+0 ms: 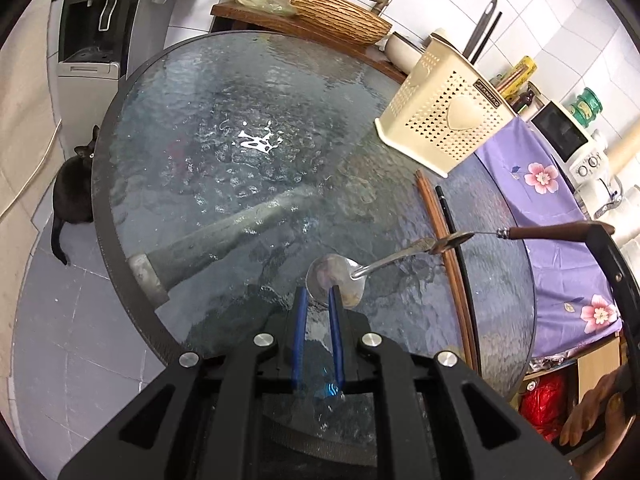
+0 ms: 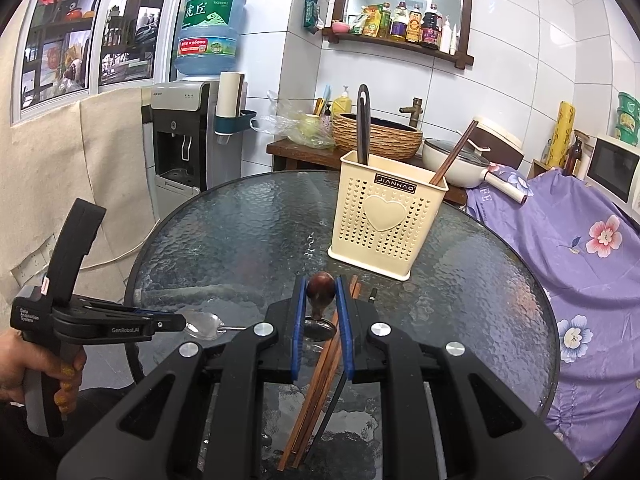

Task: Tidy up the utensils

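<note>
A cream perforated utensil holder (image 2: pixel 386 224) stands on the round glass table (image 2: pixel 248 232) with a black utensil and a brown chopstick in it; it also shows in the left wrist view (image 1: pixel 444 116). My left gripper (image 1: pixel 320 296) is shut on the bowl of a steel spoon (image 1: pixel 340 276). My right gripper (image 2: pixel 322 292) is shut on the brown wooden handle (image 2: pixel 320 290) of a second spoon, held above the table; that spoon (image 1: pixel 520 233) crosses the left wrist view. Brown chopsticks (image 1: pixel 444 240) and a black chopstick (image 1: pixel 460 256) lie on the glass under it.
A black cat (image 1: pixel 74 184) sits on the floor left of the table. A water dispenser (image 2: pixel 180 136) stands behind. A wicker basin (image 2: pixel 378 132) and a pan (image 2: pixel 456 160) sit on the back counter. A purple flowered cloth (image 2: pixel 580 264) covers things to the right.
</note>
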`<state>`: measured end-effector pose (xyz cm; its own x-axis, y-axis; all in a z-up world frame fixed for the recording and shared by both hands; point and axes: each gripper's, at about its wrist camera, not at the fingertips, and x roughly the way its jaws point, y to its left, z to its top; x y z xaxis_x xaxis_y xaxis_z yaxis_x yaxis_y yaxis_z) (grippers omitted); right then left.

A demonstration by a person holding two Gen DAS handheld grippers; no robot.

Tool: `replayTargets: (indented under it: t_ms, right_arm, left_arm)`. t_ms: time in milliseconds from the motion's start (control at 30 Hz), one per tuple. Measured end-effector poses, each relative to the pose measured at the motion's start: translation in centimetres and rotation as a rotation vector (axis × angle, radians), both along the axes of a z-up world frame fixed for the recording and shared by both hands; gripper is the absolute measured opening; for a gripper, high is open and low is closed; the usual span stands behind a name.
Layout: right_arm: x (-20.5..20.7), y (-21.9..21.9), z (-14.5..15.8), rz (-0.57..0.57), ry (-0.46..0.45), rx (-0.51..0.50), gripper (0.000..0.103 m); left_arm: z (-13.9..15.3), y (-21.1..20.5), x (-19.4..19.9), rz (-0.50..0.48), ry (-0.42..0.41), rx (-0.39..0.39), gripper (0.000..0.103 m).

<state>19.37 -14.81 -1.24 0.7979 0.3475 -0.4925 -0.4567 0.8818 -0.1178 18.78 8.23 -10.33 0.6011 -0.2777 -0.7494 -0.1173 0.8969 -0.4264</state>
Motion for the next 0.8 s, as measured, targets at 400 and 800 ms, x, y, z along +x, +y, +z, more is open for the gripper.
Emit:
replayTargets:
  t_ms: [400,800]
  right_arm:
    - [0.1,0.0,0.0,0.001,-0.001,-0.002,0.016]
    - [0.1,-0.1,0.2,0.003,-0.008,0.006,0.016]
  left_arm:
    - [-0.6,0.6,1.6,0.014,0.002,-0.057,0.01]
    - [3.5,-0.7,1.7,-0.027,-0.127,0.096,0.001]
